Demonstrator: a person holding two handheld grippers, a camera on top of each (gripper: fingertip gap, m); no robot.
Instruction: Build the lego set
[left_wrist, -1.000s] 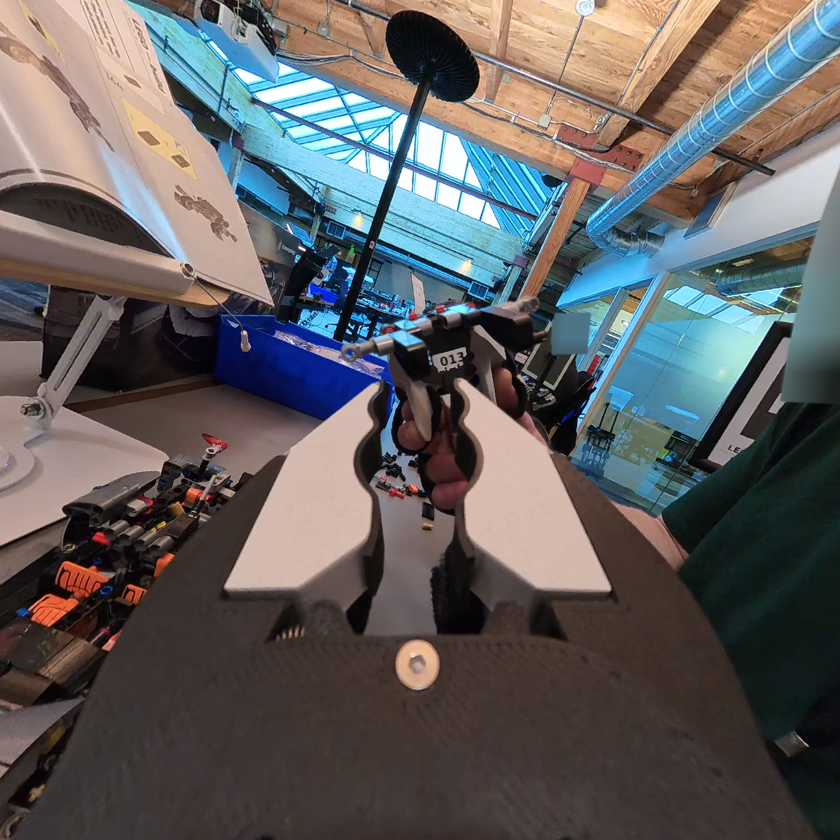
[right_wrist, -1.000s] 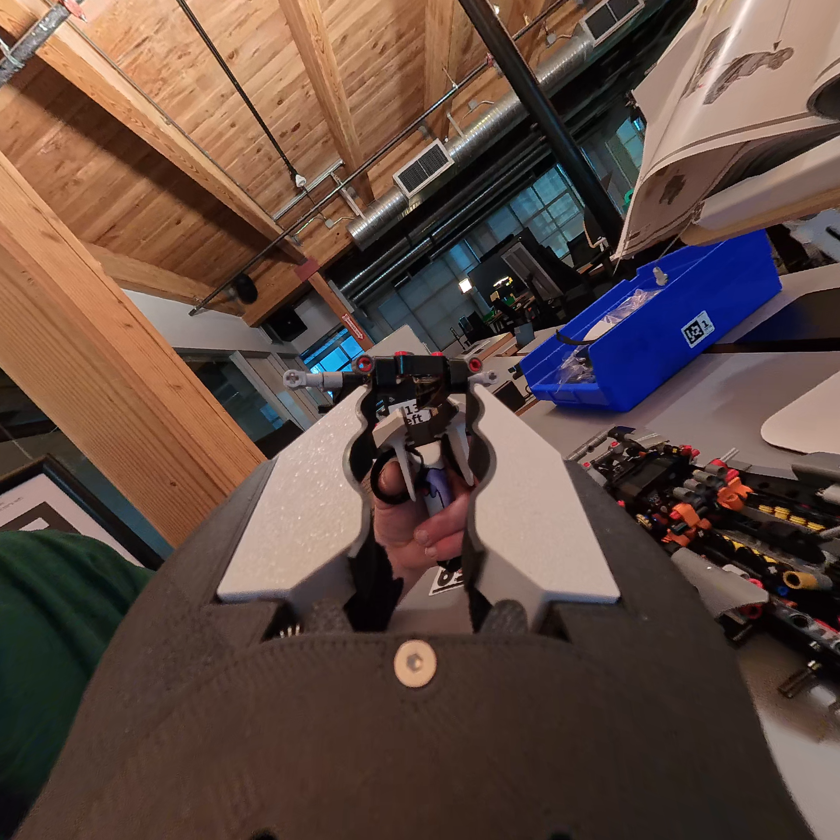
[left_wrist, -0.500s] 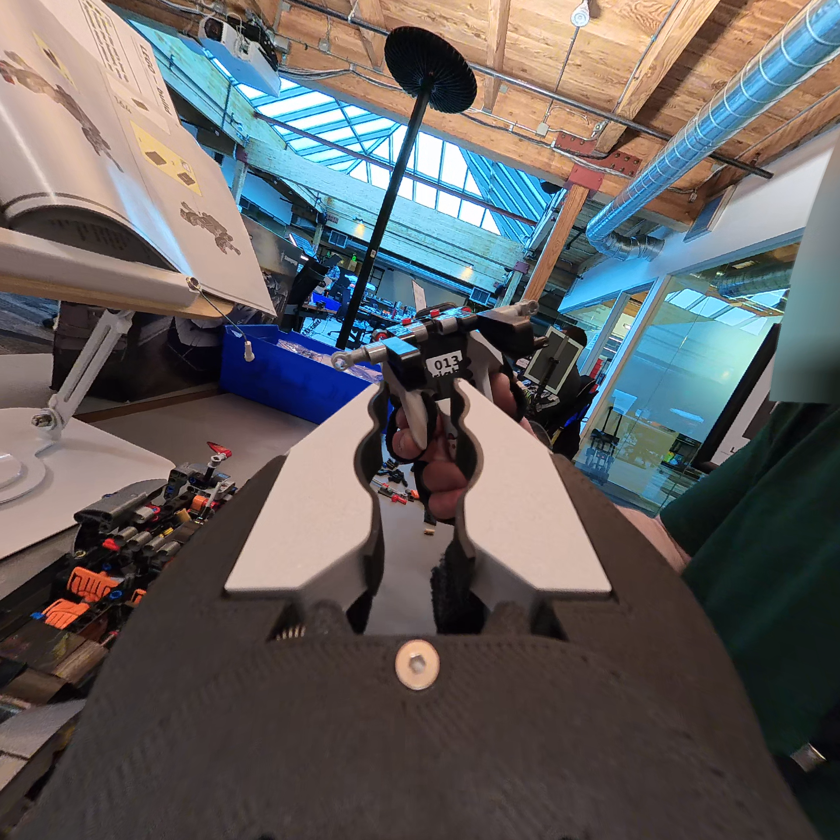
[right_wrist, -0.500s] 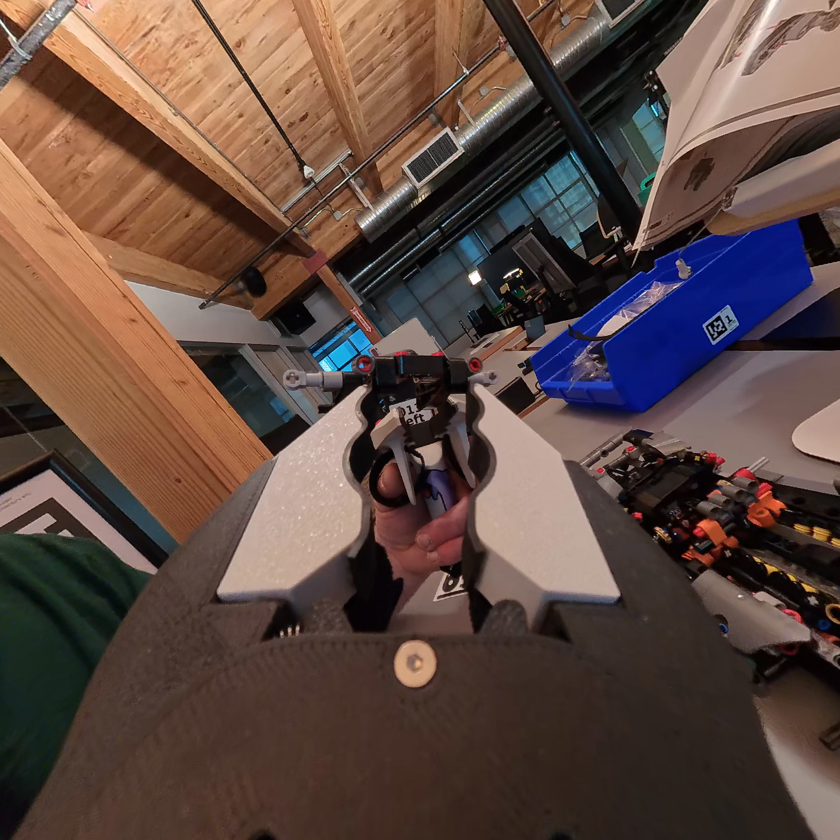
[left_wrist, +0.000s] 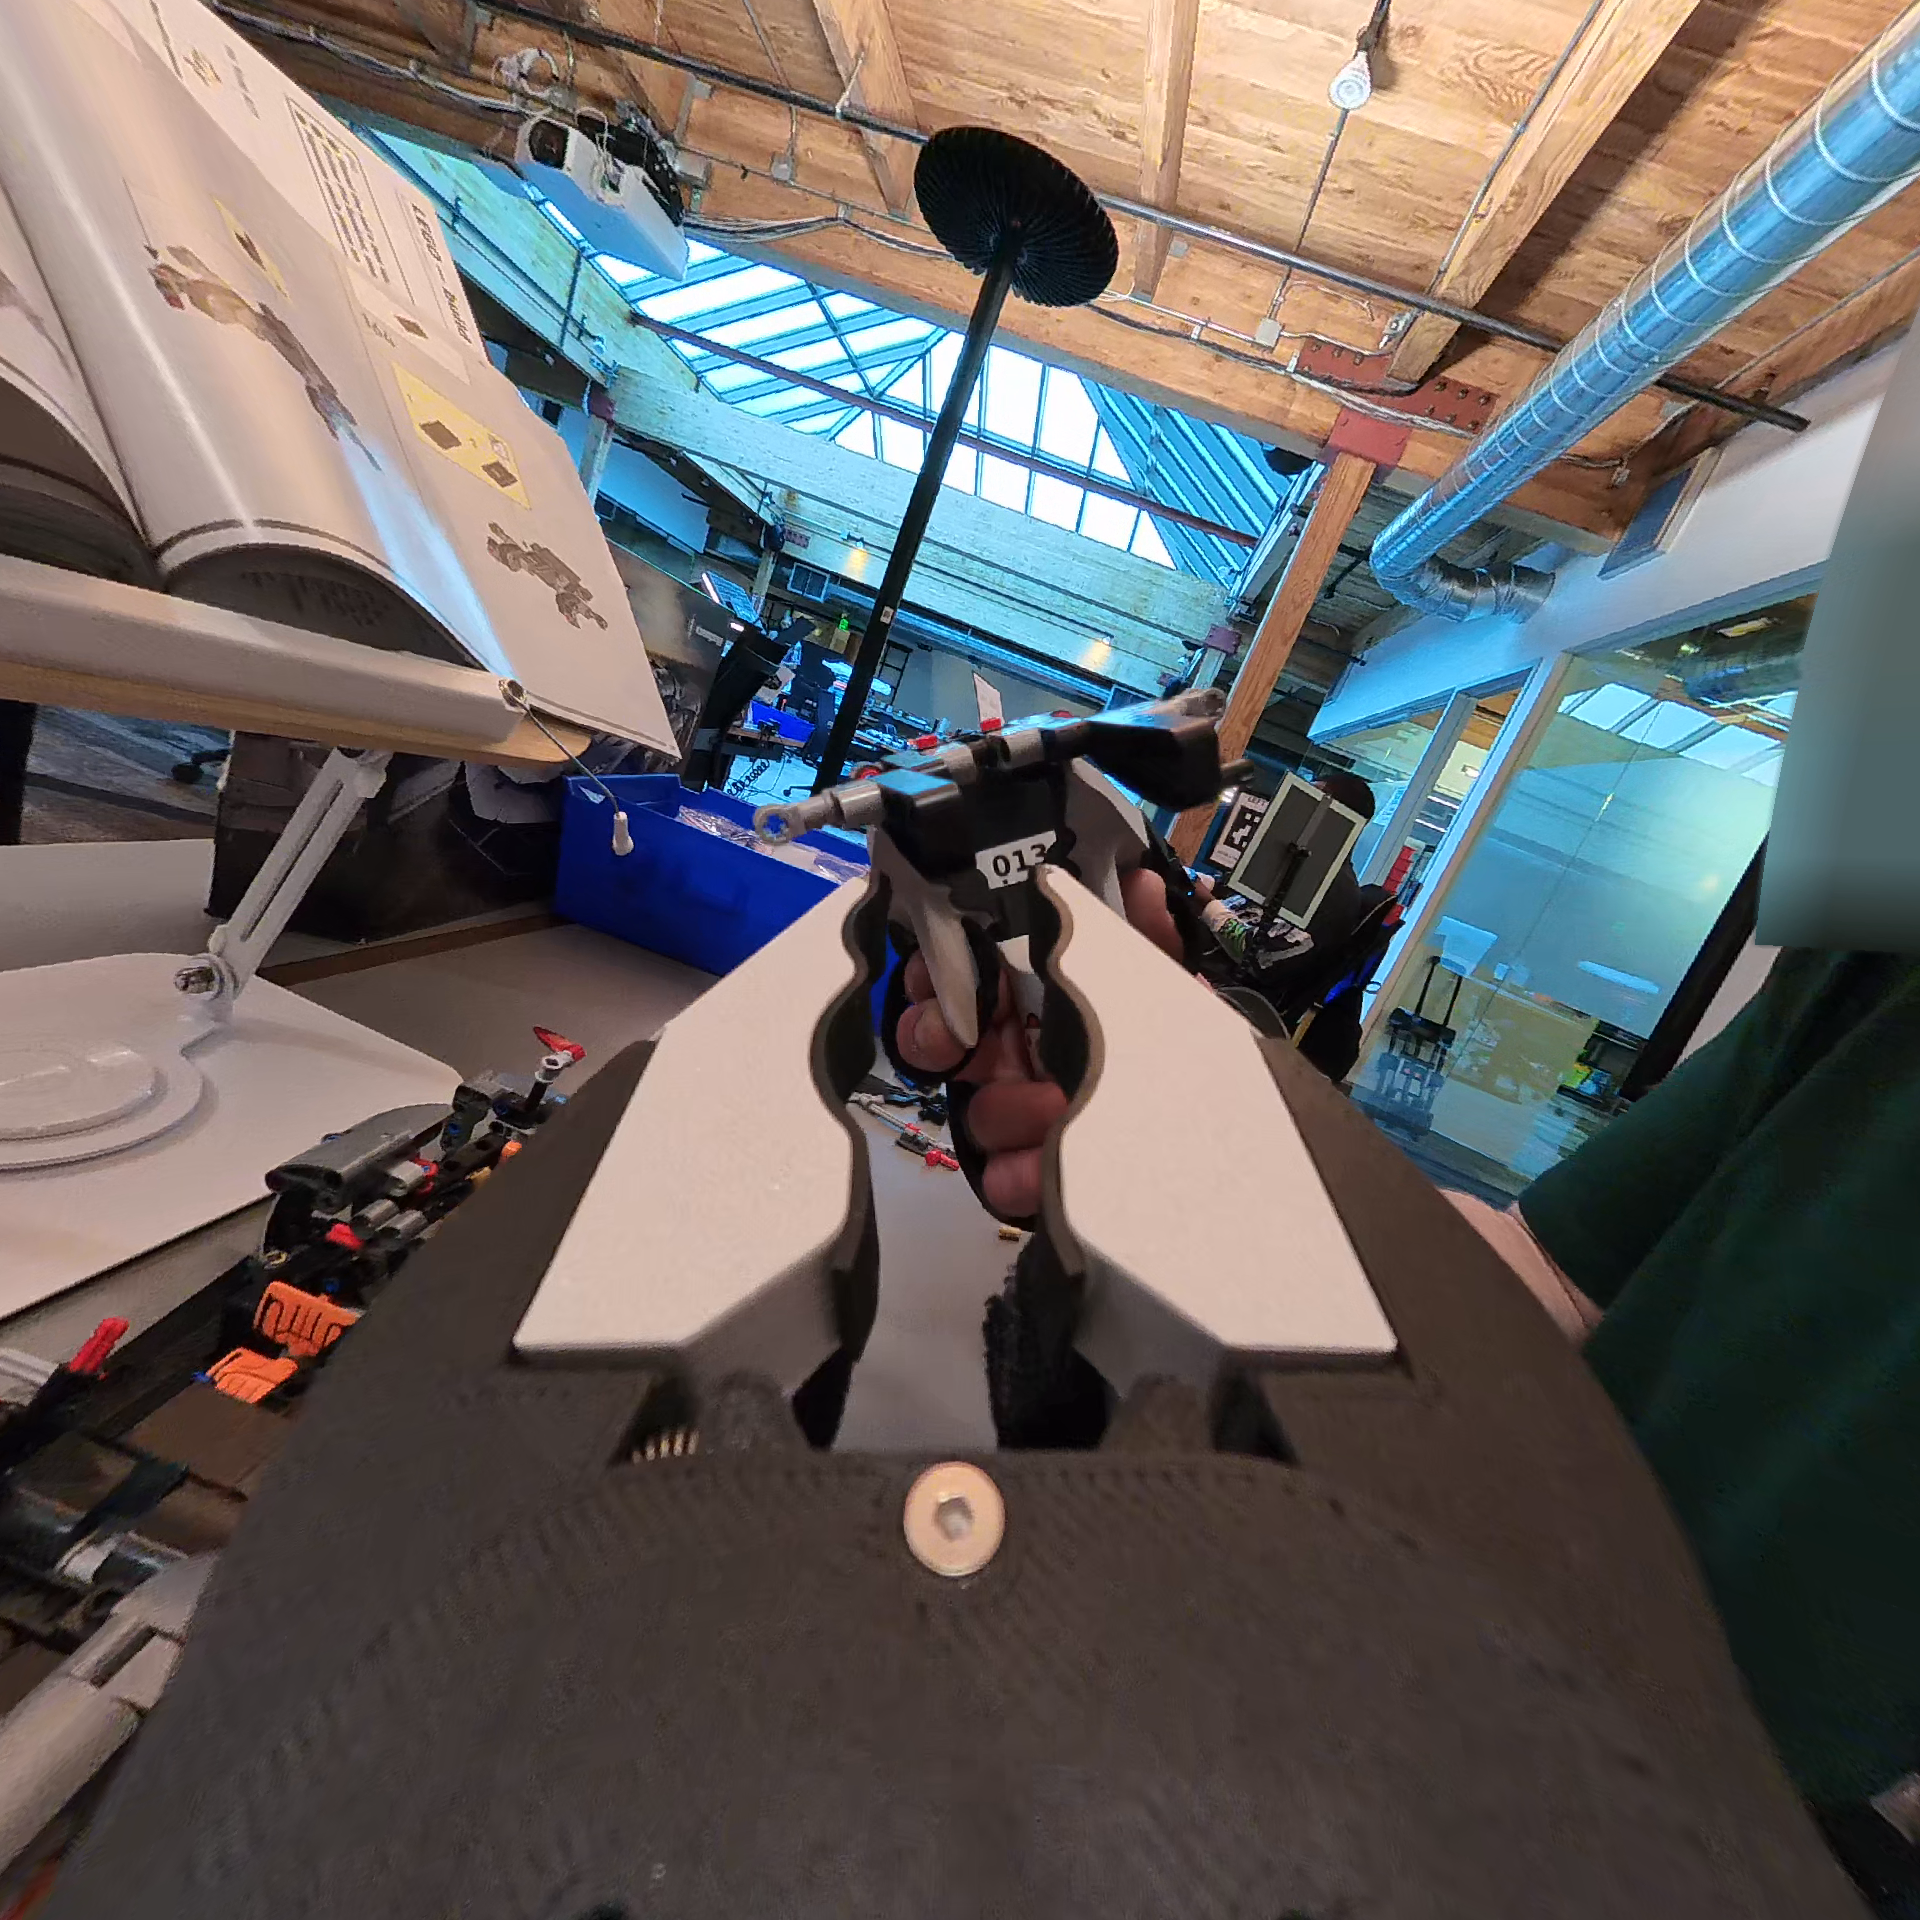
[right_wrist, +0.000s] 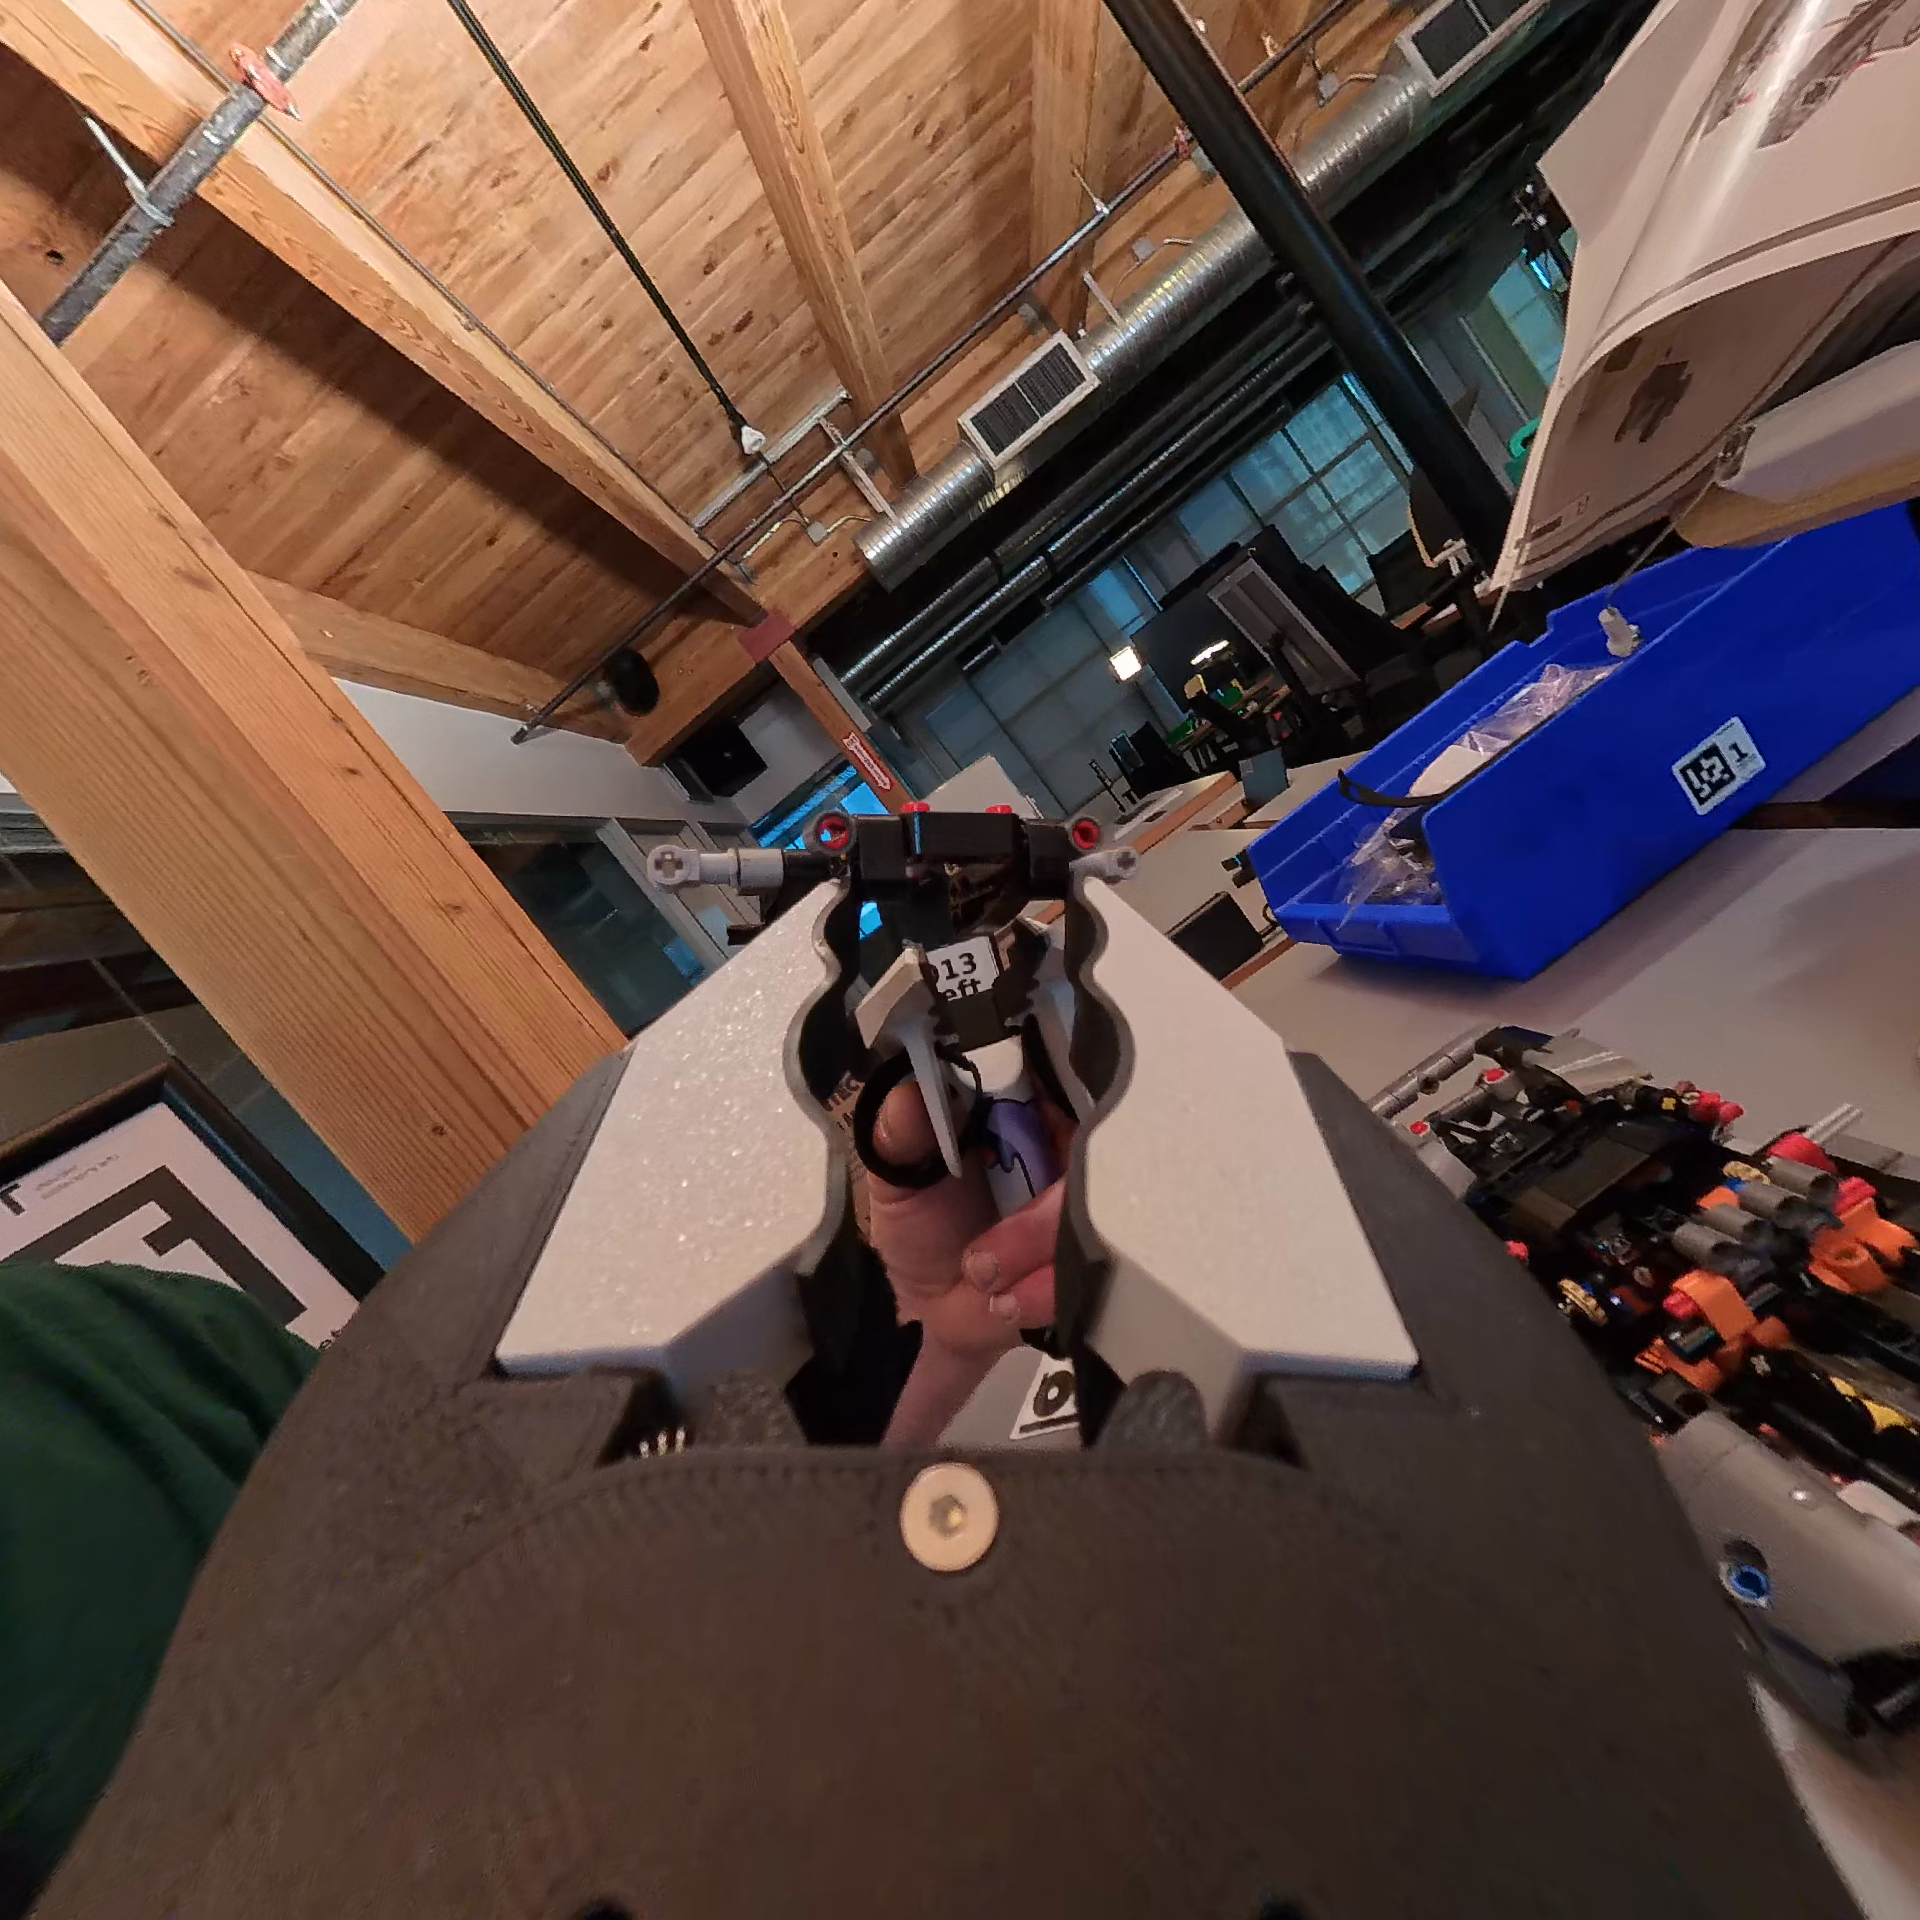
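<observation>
The grey table (left_wrist: 499, 987) runs across the lower part of both views. On its white stand (left_wrist: 208, 1101), an open instruction book (left_wrist: 260, 343) fills the 10 o'clock corner of the left wrist view and the 1 o'clock corner of the right wrist view. A blue bin (right_wrist: 1558, 831) holding clear bags sits on the table at 2 o'clock in the right wrist view. The long, partly built lego model (right_wrist: 1662, 1226), black with orange and red parts, lies on the table at 3 to 4 o'clock there and at 8 o'clock in the left wrist view. A green sleeve (left_wrist: 1766, 1247) shows at 4 o'clock.

Both claws are raised off the table and face each other, tip to tip. The left gripper (left_wrist: 956, 894) has its jaws drawn narrow. Its tips sit against the two sides of a small lego sub-assembly (left_wrist: 935, 805) at 12 o'clock of the claw, and appear to pinch it. The right gripper (right_wrist: 956, 914) is equally narrow. Its tips flank the same black block and seem to clamp it from the opposite side.

The sub-assembly is black, with red pin ends on top and a grey rod with an eyelet sticking out towards 9 o'clock. Behind it in each view, a hand (right_wrist: 966, 1247) grips the handle of the facing claw. A few loose pieces (left_wrist: 914, 1132) lie on the table beyond.
</observation>
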